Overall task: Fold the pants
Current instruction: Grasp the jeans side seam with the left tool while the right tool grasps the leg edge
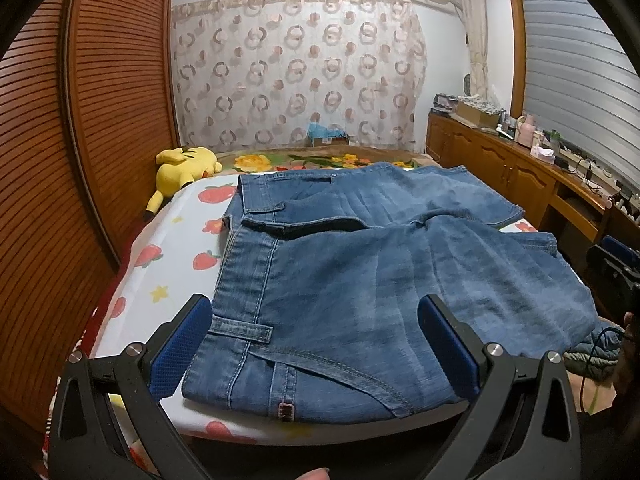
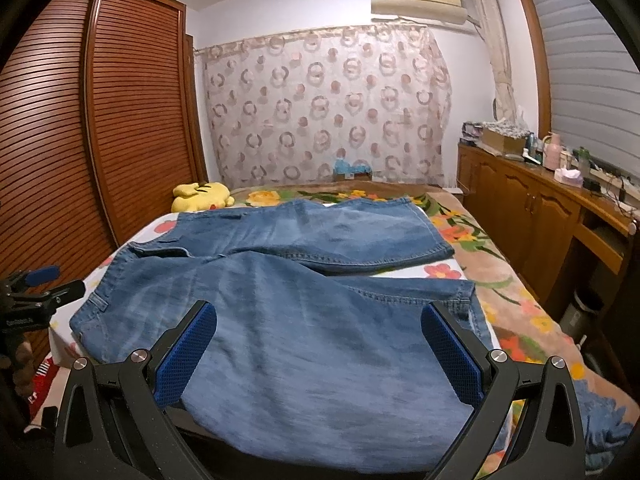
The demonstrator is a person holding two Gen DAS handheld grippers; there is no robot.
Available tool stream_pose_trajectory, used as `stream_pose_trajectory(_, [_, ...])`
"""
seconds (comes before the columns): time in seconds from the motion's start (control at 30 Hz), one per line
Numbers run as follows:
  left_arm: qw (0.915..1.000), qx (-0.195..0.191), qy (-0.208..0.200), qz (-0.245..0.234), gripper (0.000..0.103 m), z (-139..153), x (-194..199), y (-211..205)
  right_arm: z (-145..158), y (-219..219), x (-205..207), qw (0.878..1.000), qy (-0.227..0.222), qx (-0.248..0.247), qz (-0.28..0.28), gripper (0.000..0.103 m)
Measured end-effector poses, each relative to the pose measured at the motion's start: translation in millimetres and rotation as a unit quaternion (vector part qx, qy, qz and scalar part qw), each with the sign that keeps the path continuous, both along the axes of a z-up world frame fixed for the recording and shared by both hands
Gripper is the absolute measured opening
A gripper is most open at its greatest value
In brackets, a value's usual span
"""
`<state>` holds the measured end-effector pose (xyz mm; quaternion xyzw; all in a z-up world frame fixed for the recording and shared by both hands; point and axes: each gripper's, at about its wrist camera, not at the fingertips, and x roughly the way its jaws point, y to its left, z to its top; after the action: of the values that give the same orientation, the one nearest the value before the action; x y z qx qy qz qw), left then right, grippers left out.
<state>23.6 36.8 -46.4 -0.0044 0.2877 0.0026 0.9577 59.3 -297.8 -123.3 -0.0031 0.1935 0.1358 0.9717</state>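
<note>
Blue denim pants [image 1: 340, 288] lie spread flat on a white strawberry-print board [image 1: 160, 264], waistband to the left and both legs running to the right. My left gripper [image 1: 316, 312] stands open over the near waistband corner, blue pads on either side of the hip. In the right wrist view the same pants [image 2: 304, 312] fill the foreground, and my right gripper [image 2: 320, 316] hangs open above the near leg close to its hem. The left gripper [image 2: 36, 280] also shows at the left edge of that view. Neither gripper holds cloth.
A yellow plush toy [image 1: 184, 168] lies beyond the board by the wooden slatted wardrobe [image 1: 80, 160]. A floral blanket [image 2: 480, 248] covers the bed to the right. A wooden cabinet [image 2: 540, 208] with clutter lines the right wall. A patterned curtain [image 1: 296, 80] hangs at the back.
</note>
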Motion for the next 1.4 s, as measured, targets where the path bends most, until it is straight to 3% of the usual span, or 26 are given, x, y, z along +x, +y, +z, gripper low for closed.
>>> stream_pose_trajectory(0.43, [0.9997,-0.002,0.022,0.004,0.103,-17,8,19,0,-3,4,0.999,0.027,-0.011,-0.034,0.101])
stream_pose_trajectory(1.07, [0.9961,-0.029,0.074,0.039,0.098,-54,12,82,7,7,14,0.993,0.071,-0.032,-0.084,0.100])
stream_pose_trajectory(1.4, [0.9925,-0.053,0.107,0.025,0.076,-73,11,93,11,-2,21,0.991,0.090,-0.029,-0.094,0.098])
